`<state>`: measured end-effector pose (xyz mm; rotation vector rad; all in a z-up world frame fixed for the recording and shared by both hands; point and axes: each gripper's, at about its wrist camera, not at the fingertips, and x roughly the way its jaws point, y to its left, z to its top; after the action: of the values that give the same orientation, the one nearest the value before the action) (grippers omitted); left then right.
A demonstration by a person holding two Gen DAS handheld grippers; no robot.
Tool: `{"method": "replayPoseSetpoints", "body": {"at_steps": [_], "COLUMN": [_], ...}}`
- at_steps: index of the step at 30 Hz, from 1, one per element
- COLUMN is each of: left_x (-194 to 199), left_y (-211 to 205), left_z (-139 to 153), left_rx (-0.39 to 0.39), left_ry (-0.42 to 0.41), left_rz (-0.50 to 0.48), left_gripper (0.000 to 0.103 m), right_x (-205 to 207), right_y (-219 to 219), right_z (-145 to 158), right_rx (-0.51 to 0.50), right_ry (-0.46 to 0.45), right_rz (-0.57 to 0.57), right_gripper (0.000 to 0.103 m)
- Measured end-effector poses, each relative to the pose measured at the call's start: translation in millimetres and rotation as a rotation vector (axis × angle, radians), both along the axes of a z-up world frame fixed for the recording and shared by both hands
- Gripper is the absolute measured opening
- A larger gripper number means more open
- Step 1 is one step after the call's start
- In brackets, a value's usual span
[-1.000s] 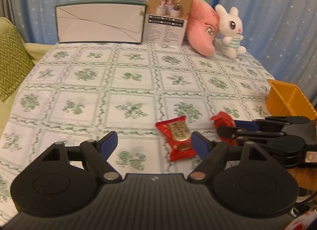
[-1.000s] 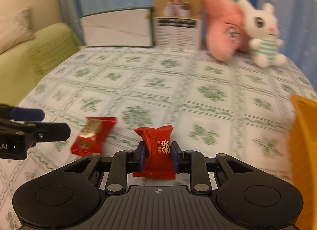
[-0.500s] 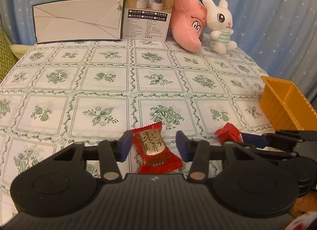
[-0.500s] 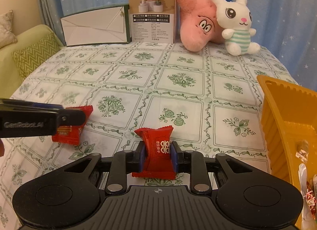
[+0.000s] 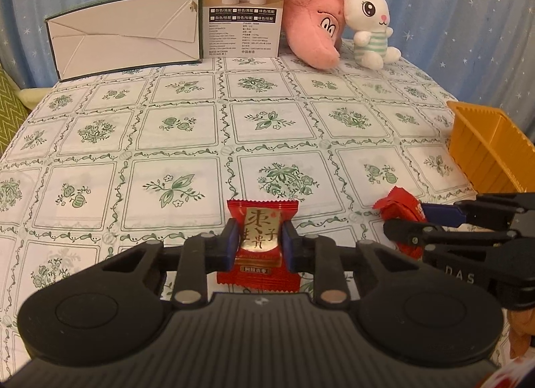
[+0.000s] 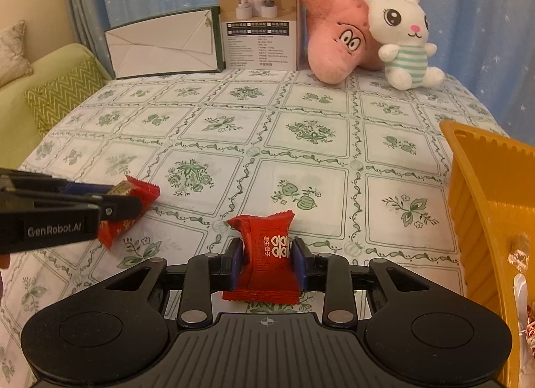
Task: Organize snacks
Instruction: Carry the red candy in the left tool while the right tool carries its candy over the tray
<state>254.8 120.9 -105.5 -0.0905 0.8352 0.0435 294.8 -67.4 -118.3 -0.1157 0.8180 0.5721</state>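
My left gripper (image 5: 260, 242) is shut on a red snack packet with a gold label (image 5: 259, 237), low over the tablecloth. It also shows at the left of the right wrist view (image 6: 133, 195), pinched by the left gripper (image 6: 113, 199). My right gripper (image 6: 267, 259) is shut on a plain red snack packet (image 6: 267, 251). That packet appears in the left wrist view (image 5: 399, 204) held by the right gripper (image 5: 411, 217). An orange basket (image 6: 481, 187) stands at the right, with wrapped snacks (image 6: 518, 254) inside.
A white-and-green box (image 5: 127, 40), a product carton (image 5: 244, 10), a pink plush (image 5: 314, 33) and a white bunny plush (image 5: 371, 30) line the table's far edge. A green sofa with cushions (image 6: 50, 100) lies left of the table (image 6: 301, 160).
My left gripper moved over the gold-label packet and closed on it. My right gripper kept hold of its red packet and shifted a little toward the orange basket.
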Motion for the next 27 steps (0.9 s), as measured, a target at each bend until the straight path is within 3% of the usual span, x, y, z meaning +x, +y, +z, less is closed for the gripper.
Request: {"method": "replayPoseSetpoints", "body": {"at_steps": [5, 21, 27], "left_x": [0, -39, -63], "left_y": [-5, -33, -45], "left_z": [1, 13, 19], "left_rx": [0.035, 0.004, -0.034], "left_ry": [0.012, 0.007, 0.016], "left_rz": [-0.015, -0.076, -0.055], "left_gripper": [0.022, 0.022, 0.021], "right_x": [-2, -53, -78], "right_y": [2, -28, -49], "right_z": [2, 15, 25], "right_rx": [-0.006, 0.021, 0.024], "right_ry": [0.011, 0.025, 0.033], "right_rz": [-0.005, -0.085, -0.108], "right_gripper": [0.029, 0.028, 0.028]}}
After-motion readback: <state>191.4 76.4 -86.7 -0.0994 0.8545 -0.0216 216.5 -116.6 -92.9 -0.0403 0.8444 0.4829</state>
